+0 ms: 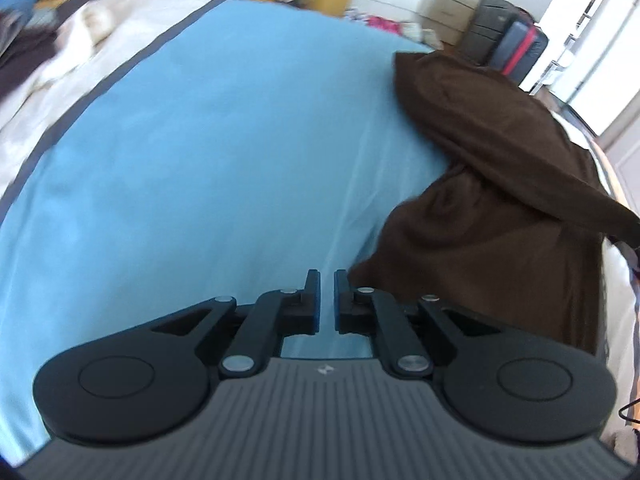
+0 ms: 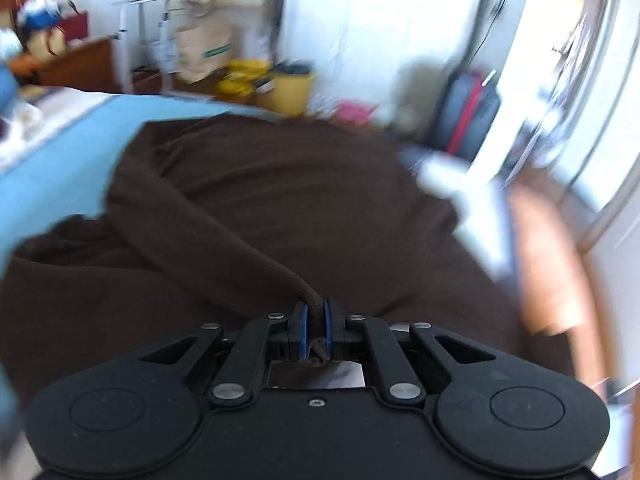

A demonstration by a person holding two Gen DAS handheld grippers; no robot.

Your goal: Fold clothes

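A dark brown garment (image 1: pixel 492 216) lies on the right part of a light blue sheet (image 1: pixel 208 152). My left gripper (image 1: pixel 327 280) hovers over the sheet just left of the garment's near edge, its jaws a narrow gap apart and empty. In the right wrist view the brown garment (image 2: pixel 280 200) fills the middle. My right gripper (image 2: pixel 315 312) is shut on a bunched strip of the garment, which stretches taut away to the upper left. The sheet (image 2: pixel 60 168) shows to the left.
A cream blanket (image 1: pixel 80 52) lies beyond the sheet's dark border at the left. A yellow bin (image 2: pixel 290 90), a paper bag (image 2: pixel 204 54), and a dark suitcase with a red stripe (image 2: pixel 468 116) stand on the floor past the bed. A wooden bed edge (image 2: pixel 548 256) runs on the right.
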